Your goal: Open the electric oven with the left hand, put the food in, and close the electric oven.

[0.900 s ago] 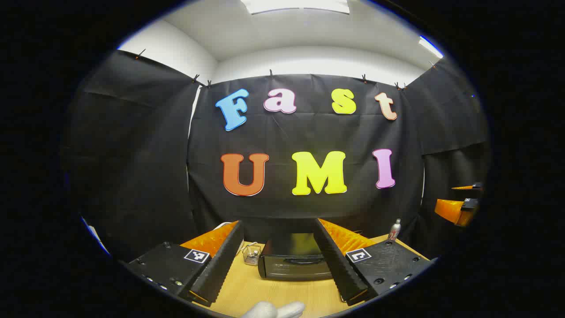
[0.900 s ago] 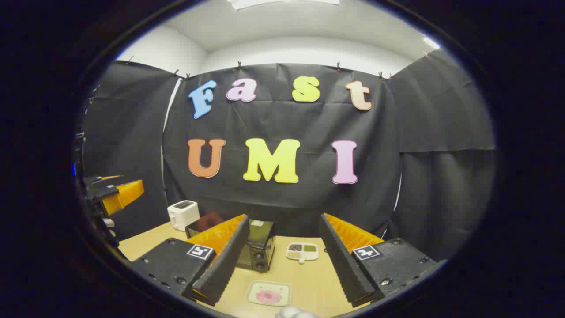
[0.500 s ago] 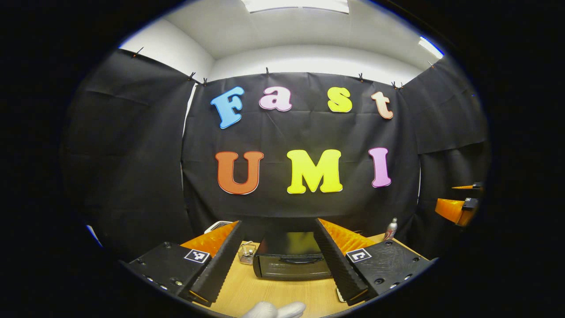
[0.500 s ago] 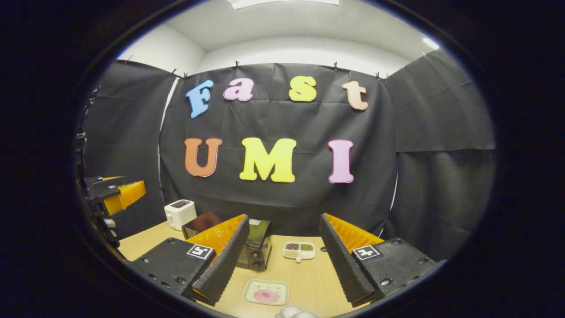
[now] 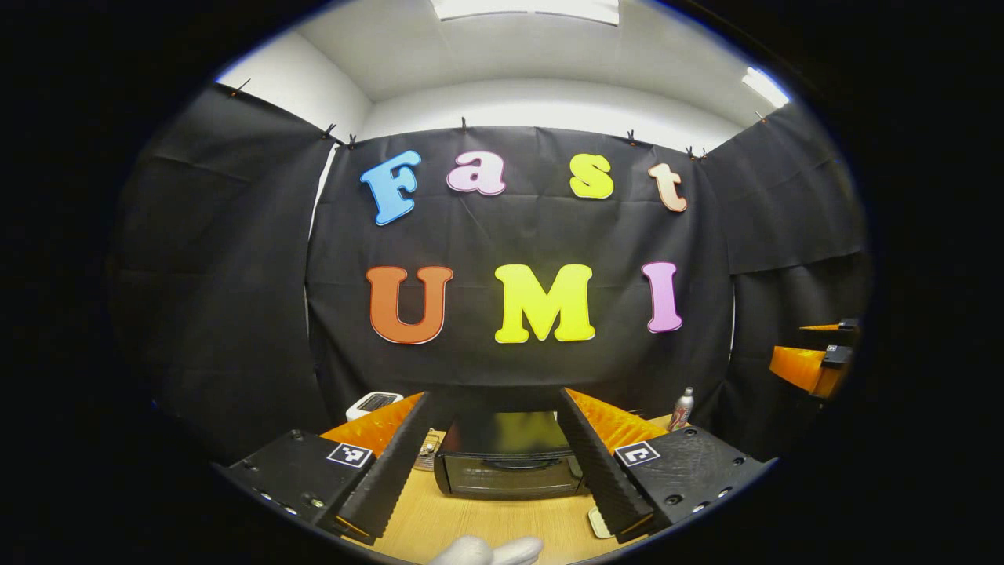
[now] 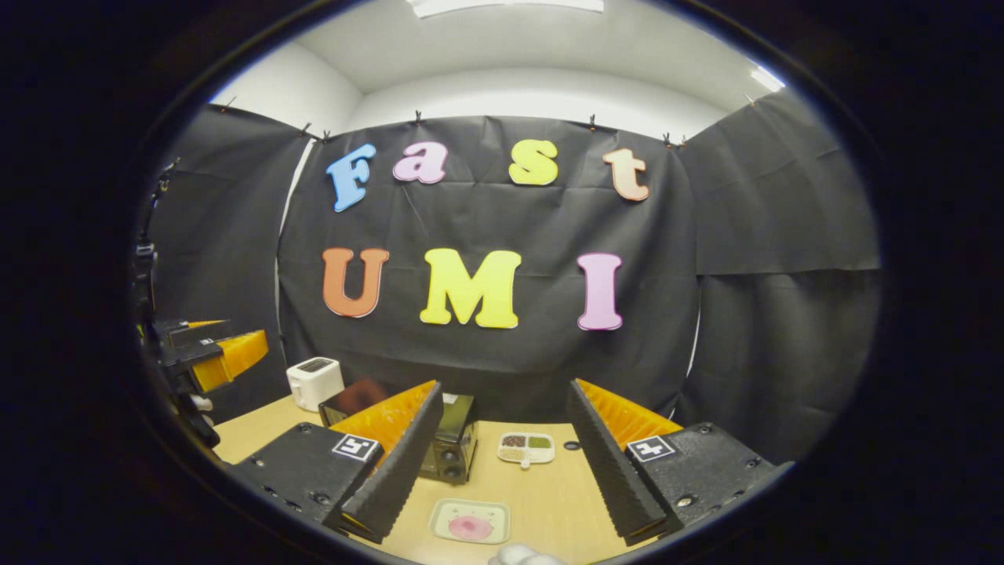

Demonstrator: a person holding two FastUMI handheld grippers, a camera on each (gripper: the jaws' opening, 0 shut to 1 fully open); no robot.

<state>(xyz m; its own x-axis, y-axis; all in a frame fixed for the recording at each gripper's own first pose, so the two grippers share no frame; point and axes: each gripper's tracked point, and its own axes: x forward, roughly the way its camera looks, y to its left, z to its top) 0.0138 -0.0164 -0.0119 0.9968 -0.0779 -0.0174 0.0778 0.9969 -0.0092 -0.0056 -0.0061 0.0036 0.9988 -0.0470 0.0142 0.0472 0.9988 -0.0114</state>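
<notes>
- Wooden tabletop (image 5: 471, 522) carries everything — nothing is done yet.
- Left claw (image 5: 494, 463) gapes empty; the shut electric oven (image 5: 510, 471) sits just ahead.
- Right claw (image 6: 506, 471) is spread, empty; the food (image 6: 471, 526) waits on its tray (image 6: 439, 514) just ahead — oven (image 6: 451, 439) beyond, left.

The electric oven (image 5: 506, 463) is a low black box with a dark glass door, shut, standing on the far side. The food (image 6: 471, 527), pink, lies on a pale tray (image 6: 441, 519) nearer, right of it.
</notes>
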